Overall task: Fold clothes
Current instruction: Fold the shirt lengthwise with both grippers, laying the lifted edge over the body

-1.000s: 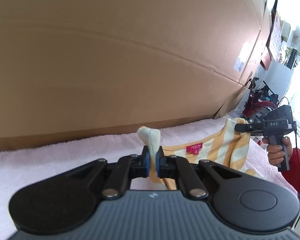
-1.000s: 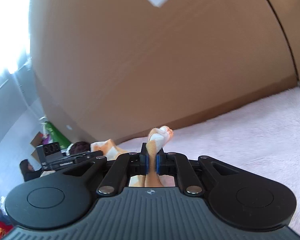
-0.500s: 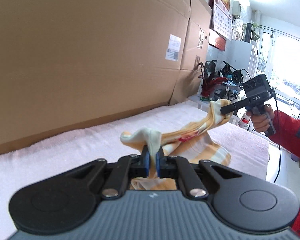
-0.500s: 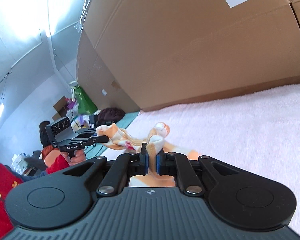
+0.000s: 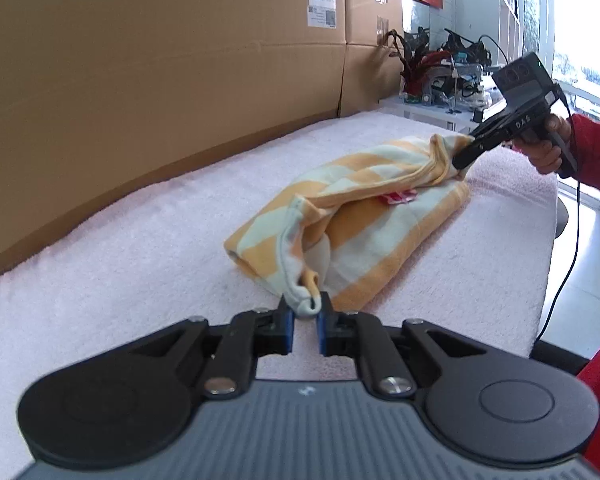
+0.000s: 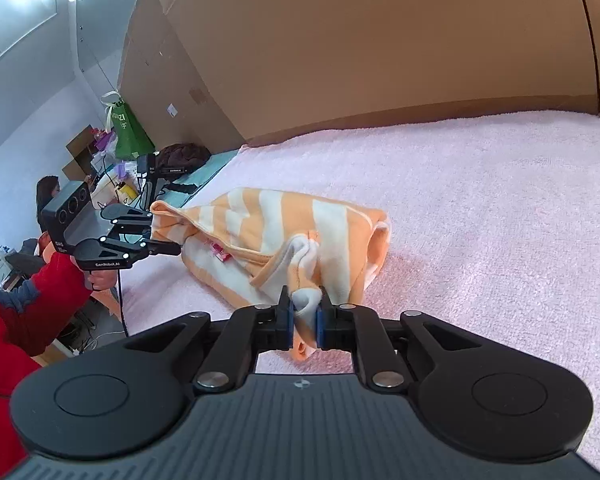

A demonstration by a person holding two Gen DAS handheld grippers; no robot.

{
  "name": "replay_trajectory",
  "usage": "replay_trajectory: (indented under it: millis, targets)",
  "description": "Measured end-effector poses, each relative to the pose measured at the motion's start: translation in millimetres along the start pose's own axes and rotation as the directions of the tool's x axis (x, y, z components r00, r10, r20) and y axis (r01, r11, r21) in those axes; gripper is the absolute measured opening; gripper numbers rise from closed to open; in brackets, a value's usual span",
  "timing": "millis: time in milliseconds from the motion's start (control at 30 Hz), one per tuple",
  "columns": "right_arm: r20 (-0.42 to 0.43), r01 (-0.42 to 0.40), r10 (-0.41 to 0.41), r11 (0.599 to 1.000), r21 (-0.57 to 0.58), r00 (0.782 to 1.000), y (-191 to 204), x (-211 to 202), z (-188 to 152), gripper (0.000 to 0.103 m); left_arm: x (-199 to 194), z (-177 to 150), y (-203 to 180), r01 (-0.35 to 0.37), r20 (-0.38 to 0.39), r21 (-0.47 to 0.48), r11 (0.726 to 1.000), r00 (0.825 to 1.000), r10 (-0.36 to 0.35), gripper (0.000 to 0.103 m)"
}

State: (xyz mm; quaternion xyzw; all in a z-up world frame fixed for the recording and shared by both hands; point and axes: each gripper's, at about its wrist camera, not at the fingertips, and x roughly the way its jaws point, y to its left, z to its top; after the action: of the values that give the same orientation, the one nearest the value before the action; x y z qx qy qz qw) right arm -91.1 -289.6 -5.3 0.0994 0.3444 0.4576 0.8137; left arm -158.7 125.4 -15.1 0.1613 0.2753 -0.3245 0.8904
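Striped garment [image 5: 380, 216] on pink towel [image 5: 140, 248], both hand-held grippers opening, fabric between pads

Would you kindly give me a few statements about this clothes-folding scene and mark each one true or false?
1. The striped garment is orange and white. True.
2. It lies on a bare wooden table. False: it lies on a pink towel-like cover.
3. A fold of the garment sits between the fingers of the left gripper. True; they are opening.
4. The right gripper has no cloth between its fingers. False: cloth is there, as they open.
5. Cardboard boxes stand behind the surface. True.
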Motion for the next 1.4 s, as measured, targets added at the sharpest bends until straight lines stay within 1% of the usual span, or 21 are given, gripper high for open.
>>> replay_trajectory:
  millis: [67,100,133,200,333,400,433,467,533,633,733,800,867,900,933,1000,1100,1167,1233,1300,1400]
  targets:
    - [0.012,-0.009,0.009,1.000,-0.002,1.000,3,-4,0,0.023,-5,-3,-4,-0.026,-0.008,0.045,0.999,1.000,0.027,0.018]
    - [0.006,-0.008,0.008,1.000,-0.006,1.000,7,-5,-3,0.037,-10,-4,-5,-0.026,-0.002,0.046,0.999,1.000,0.026,0.019]
    - [-0.005,0.005,-0.005,1.000,-0.021,1.000,13,-5,-4,0.043,-15,-6,-4,-0.019,0.011,0.033,0.999,1.000,0.019,0.023]
    - [-0.035,0.016,-0.018,0.998,-0.056,0.999,23,-8,-6,0.042,-26,-7,-3,-0.015,0.025,0.005,1.000,1.000,0.015,0.026]
    - [0.080,0.039,-0.031,0.994,-0.098,0.996,51,-34,-6,0.042,-51,-4,-1,-0.027,0.069,-0.025,0.999,0.997,0.028,0.029]
    - [0.147,0.119,-0.097,0.981,-0.151,0.984,66,-31,-9,0.042,-60,7,-6,-0.041,0.107,0.002,0.999,0.993,0.041,0.034]
    - [0.176,0.186,-0.154,0.964,-0.187,0.972,72,-27,-13,0.043,-62,12,-11,-0.052,0.126,0.030,0.998,0.991,0.048,0.044]
    - [0.160,0.222,-0.184,0.940,-0.261,0.970,82,-13,-16,0.043,-59,17,-16,-0.064,0.140,0.063,0.996,0.989,0.055,0.054]
    - [0.136,0.282,-0.248,0.870,-0.404,0.959,101,15,-22,0.040,-42,25,-27,-0.036,0.127,0.099,0.994,0.992,0.023,0.054]
    - [0.117,0.350,-0.351,0.730,-0.587,0.929,122,54,-33,0.031,-14,27,-44,0.002,0.088,0.140,0.990,0.996,-0.014,0.054]
    - [0.096,0.357,-0.398,0.658,-0.663,0.912,124,83,-38,0.028,11,27,-56,-0.036,0.076,0.167,0.985,0.997,0.023,0.054]
    - [0.111,0.377,-0.406,0.665,-0.645,0.907,120,88,-37,0.028,25,27,-61,-0.056,0.068,0.177,0.983,0.997,0.045,0.054]
    - [0.115,0.381,-0.398,0.695,-0.610,0.910,114,87,-31,0.018,32,28,-59,-0.065,0.058,0.164,0.984,0.997,0.056,0.053]
    - [0.118,0.386,-0.397,0.707,-0.593,0.910,111,86,-29,0.007,35,28,-57,-0.064,0.054,0.155,0.986,0.997,0.056,0.053]
    - [0.122,0.390,-0.396,0.719,-0.575,0.910,109,85,-27,0.004,36,28,-56,-0.058,0.051,0.145,0.988,0.997,0.051,0.053]
    - [0.103,0.370,-0.387,0.720,-0.587,0.916,107,83,-29,0.003,36,29,-52,-0.044,0.049,0.119,0.992,0.998,0.039,0.051]
    - [0.084,0.338,-0.372,0.698,-0.631,0.924,116,72,-39,0.003,24,27,-48,0.002,0.052,0.060,0.998,0.999,-0.005,0.033]
    - [0.073,0.326,-0.367,0.694,-0.642,0.927,119,67,-42,0.003,13,23,-52,0.056,0.066,0.050,0.997,0.996,-0.060,0.035]
    - [0.066,0.338,-0.388,0.694,-0.635,0.919,111,73,-47,0.004,20,16,-59,0.053,0.039,0.079,0.995,0.998,-0.056,0.039]
    - [0.081,0.354,-0.396,0.689,-0.632,0.915,101,82,-54,0.004,32,12,-60,0.041,0.010,0.082,0.996,0.999,-0.042,0.036]
    - [0.069,0.349,-0.397,0.694,-0.630,0.915,102,82,-50,0.005,27,18,-59,0.066,0.018,0.063,0.996,0.998,-0.068,0.034]
